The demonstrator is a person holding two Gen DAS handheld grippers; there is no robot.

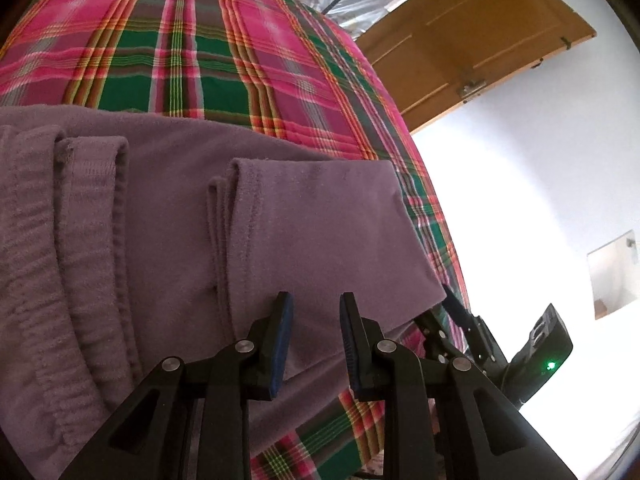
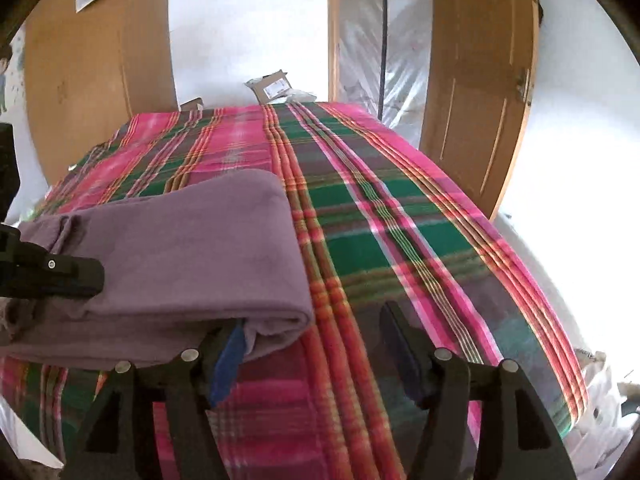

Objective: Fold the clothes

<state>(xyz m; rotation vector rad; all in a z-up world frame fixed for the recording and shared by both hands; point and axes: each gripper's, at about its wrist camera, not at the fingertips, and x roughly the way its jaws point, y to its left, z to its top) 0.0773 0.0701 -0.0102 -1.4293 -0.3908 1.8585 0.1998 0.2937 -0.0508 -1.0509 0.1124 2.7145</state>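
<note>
your purple fleece garment (image 2: 180,256) lies folded on the near left of the plaid-covered surface (image 2: 400,240). it looks soft, thick and floppy, so pinch several layers at the near right corner. left gripper (image 1: 316,336) and right gripper (image 2: 316,356) both stand apart, holding nothing.

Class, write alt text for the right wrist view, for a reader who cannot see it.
A folded mauve fleece garment lies on the left part of a pink, green and orange plaid blanket spread over a bed. The right gripper is open at the bottom, its left finger at the garment's near folded edge, while the left gripper reaches in from the left edge. Wooden doors stand behind.
</note>
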